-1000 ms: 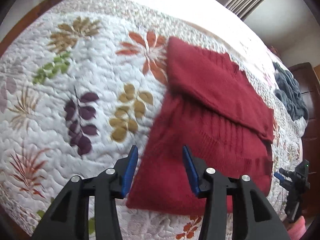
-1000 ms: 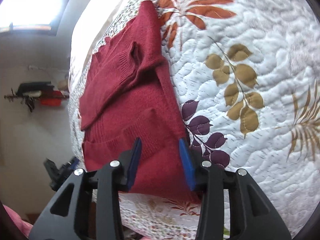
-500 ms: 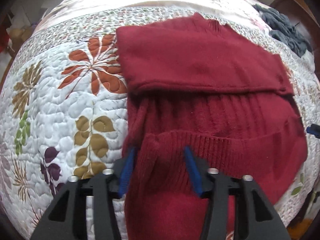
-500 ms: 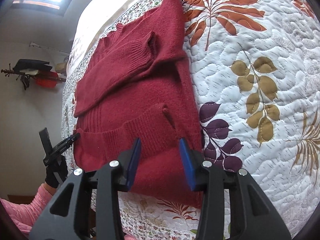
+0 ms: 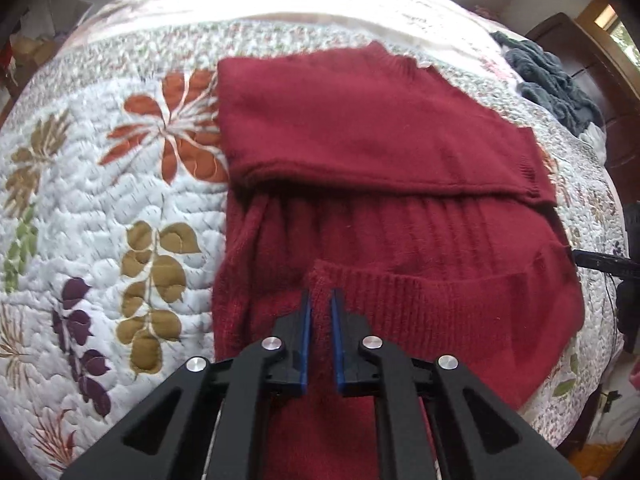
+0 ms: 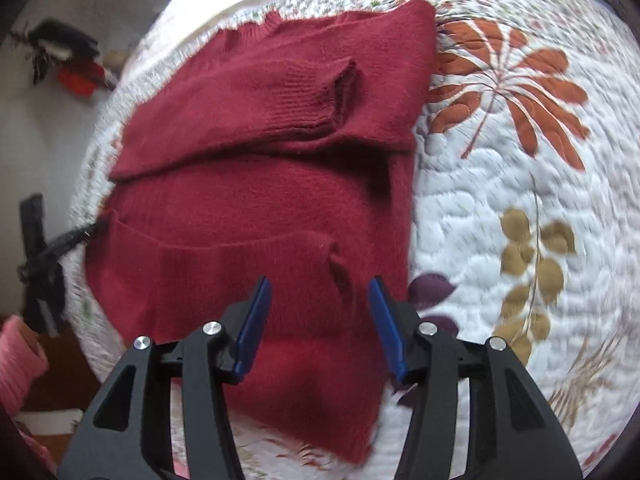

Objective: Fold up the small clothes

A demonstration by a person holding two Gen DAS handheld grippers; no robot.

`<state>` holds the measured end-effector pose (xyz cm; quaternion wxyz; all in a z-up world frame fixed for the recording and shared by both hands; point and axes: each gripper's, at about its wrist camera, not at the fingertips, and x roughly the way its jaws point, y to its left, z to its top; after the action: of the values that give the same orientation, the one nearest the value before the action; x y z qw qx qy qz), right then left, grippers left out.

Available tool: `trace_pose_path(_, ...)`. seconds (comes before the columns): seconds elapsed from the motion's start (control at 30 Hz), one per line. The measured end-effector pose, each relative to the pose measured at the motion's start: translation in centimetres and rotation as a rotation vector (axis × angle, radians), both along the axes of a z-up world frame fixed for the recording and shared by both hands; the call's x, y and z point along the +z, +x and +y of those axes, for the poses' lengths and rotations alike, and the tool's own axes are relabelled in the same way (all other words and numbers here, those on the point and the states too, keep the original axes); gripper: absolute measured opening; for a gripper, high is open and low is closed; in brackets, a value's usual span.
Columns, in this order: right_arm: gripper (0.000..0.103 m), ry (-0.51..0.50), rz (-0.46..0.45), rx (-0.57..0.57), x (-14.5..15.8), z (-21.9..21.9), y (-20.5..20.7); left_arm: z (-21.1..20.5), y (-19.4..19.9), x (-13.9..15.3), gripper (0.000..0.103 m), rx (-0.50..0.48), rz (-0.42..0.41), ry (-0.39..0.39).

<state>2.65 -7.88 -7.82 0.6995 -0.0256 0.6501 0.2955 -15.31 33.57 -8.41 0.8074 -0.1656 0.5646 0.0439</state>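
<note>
Left hand-held gripper (image 5: 320,308) has its blue pads pinched together on a raised ribbed fold of the dark red knitted sweater (image 5: 380,184), while the right hand-held gripper (image 6: 320,300) hangs over the same sweater's lower part with its pads spread apart. That sweater lies partly folded on a leaf-patterned quilt (image 5: 100,200) covering the bed, a grey garment (image 5: 552,80) well apart at the far edge.

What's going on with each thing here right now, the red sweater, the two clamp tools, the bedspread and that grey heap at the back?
Red sweater: lying on the quilt, partly folded, sleeves laid across the chest, hem corner raised.
Left gripper: shut on the sweater's ribbed hem corner.
Right gripper: open, fingers on either side of the other hem corner, not gripping.
Quilt: spread flat over the bed.
Grey garment: crumpled in a heap, unfolded.
</note>
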Motion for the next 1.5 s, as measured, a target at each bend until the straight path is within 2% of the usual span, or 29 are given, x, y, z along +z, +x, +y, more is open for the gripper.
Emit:
trace_pose_path(0.07, 0.051, -0.023, 0.006, 0.037, -0.9, 0.7, 0.2, 0.2, 0.7, -0.8, 0.018, 0.01, 0.026, 0.005)
trace_pose_path(0.1, 0.048, -0.036, 0.011, 0.054, -1.2, 1.0, 0.2, 0.2, 0.7, -0.9, 0.021, 0.015, 0.033, 0.005)
trace_pose_path(0.17, 0.034, -0.065, 0.003, 0.081, -1.8, 1.6, 0.2, 0.3, 1.1, -1.2, 0.02, 0.021, 0.036, -0.007)
trace_pose_path(0.23, 0.017, -0.082, -0.011, 0.096, -1.9, 1.8, 0.0, 0.0, 1.3, -1.1, 0.019, 0.016, 0.036, 0.012)
trace_pose_path(0.27, 0.012, -0.078, -0.021, 0.102, -1.7, 1.9, -0.2, -0.2, 1.3, -0.9, 0.012, 0.014, 0.032, 0.022)
trace_pose_path(0.33, 0.005, -0.068, -0.039, 0.108, -1.0, 1.7, -0.7, -0.7, 1.1, -0.1, 0.008, 0.001, 0.015, 0.04)
trace_pose_path(0.47, 0.005, -0.026, -0.045, 0.108, 0.9, 0.7, -1.7, -2.1, -0.1, 2.4, 0.007, -0.012, -0.056, 0.022)
trace_pose_path(0.7, 0.005, 0.142, -0.036, -0.012, 5.7, -2.0, -0.9, -1.9, -1.1, 7.3, 0.006, 0.048, -0.191, -0.02)
trace_pose_path(0.9, 0.005, 0.238, -0.164, -0.088, 10.4, -3.2, 2.0, 0.0, 1.8, 12.2, 0.006, 0.124, -0.365, -0.014)
trace_pose_path(1.0, 0.005, 0.257, -0.229, -0.106, 11.9, -2.6, 4.6, 0.7, 4.5, 13.9, 0.006, 0.121, -0.431, 0.02)
trace_pose_path(1.2, 0.005, 0.256, -0.295, -0.107, 12.2, -0.3, 11.3, 3.5, 10.7, 14.2, 0.006, 0.154, -0.494, 0.045)
trace_pose_path(1.3, 0.005, 0.227, -0.325, -0.107, 11.2, 1.5, 15.7, 5.7, 14.4, 13.0, 0.006, 0.19, -0.498, 0.015)
trace_pose_path(1.4, 0.005, 0.221, -0.296, -0.112, 9.3, 3.1, 19.4, 7.7, 17.8, 10.3, 0.006, 0.222, -0.456, 0.009)
trace_pose_path(1.5, 0.005, 0.159, -0.283, -0.081, 6.9, 5.0, 21.1, 8.3, 19.9, 6.9, 0.006, 0.224, -0.381, 0.042)
